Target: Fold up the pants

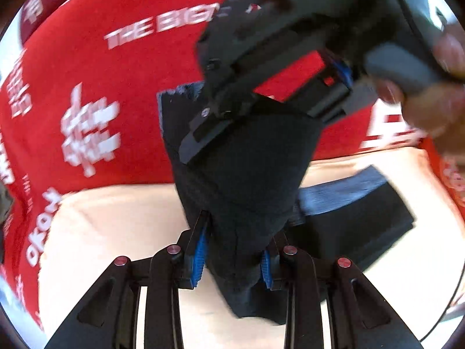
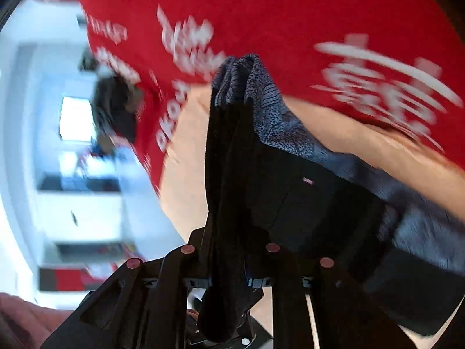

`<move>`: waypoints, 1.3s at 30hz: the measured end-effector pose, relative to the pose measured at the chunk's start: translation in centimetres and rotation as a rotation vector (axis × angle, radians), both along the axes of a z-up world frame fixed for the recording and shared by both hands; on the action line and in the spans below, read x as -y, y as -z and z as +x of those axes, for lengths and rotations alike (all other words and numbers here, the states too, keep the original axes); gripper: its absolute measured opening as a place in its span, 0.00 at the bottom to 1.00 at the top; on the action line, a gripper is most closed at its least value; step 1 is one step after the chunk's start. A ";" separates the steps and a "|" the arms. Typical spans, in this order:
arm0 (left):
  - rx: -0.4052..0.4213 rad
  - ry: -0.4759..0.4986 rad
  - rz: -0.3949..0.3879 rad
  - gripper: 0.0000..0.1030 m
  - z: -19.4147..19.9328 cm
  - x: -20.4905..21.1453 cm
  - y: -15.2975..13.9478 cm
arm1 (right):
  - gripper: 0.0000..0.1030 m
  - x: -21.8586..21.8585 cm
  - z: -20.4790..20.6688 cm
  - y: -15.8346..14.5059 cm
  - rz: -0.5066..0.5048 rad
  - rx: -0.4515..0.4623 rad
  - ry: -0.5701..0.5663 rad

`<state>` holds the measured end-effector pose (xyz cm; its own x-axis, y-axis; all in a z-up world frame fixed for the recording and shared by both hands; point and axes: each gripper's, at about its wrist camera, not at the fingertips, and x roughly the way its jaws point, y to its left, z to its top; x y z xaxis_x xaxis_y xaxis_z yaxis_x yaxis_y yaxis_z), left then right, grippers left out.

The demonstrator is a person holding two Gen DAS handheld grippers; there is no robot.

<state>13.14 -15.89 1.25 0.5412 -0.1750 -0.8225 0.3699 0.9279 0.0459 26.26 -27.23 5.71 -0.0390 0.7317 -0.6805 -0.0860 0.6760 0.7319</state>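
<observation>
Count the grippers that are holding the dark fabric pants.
2. The left gripper clamps the dark fabric pants at the bottom of its own view; the right gripper pinches them likewise.

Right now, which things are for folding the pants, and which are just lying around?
For the job:
- dark pants
- left gripper, shut on the pants
- right gripper, shut on the pants

Just there:
- red cloth with white writing
- pale surface
- blurry room behind
</observation>
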 end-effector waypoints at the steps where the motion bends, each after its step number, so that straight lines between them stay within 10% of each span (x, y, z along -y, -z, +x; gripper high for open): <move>1: -0.010 0.029 -0.010 0.30 -0.3 1.5 -0.5 | 0.17 2.7 -1.2 -0.5 0.019 0.018 0.045; 8: -0.060 0.246 0.040 0.30 -3.1 13.1 1.0 | 0.17 16.8 -7.5 0.8 0.078 0.029 0.264; 16: -0.182 0.354 0.158 0.31 -4.3 21.2 9.0 | 0.17 26.5 -12.0 10.3 0.024 -0.075 0.405; 19: -0.219 0.380 0.213 0.38 -4.9 22.3 10.8 | 0.20 26.4 -12.5 14.6 -0.045 -0.136 0.393; 22: -0.240 0.396 0.180 0.70 -5.6 20.9 9.7 | 0.20 26.6 -13.2 15.4 -0.022 -0.139 0.414; 25: -0.243 0.399 0.148 0.72 -6.4 18.4 7.6 | 0.21 26.1 -13.8 15.2 -0.061 -0.148 0.405; 32: -0.310 0.034 0.143 0.72 -0.1 10.2 6.9 | 0.42 25.7 -15.1 11.0 -0.413 -0.048 0.418; 39: -0.419 -0.209 0.080 0.78 2.1 6.9 12.0 | 0.43 21.3 -15.5 8.8 -0.359 0.117 0.307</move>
<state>15.29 -22.77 -10.71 0.1768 -0.0251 -0.9839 0.1776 0.9841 0.0068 10.75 -48.49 -3.06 0.2341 0.4152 -0.8791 0.0891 0.8913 0.4446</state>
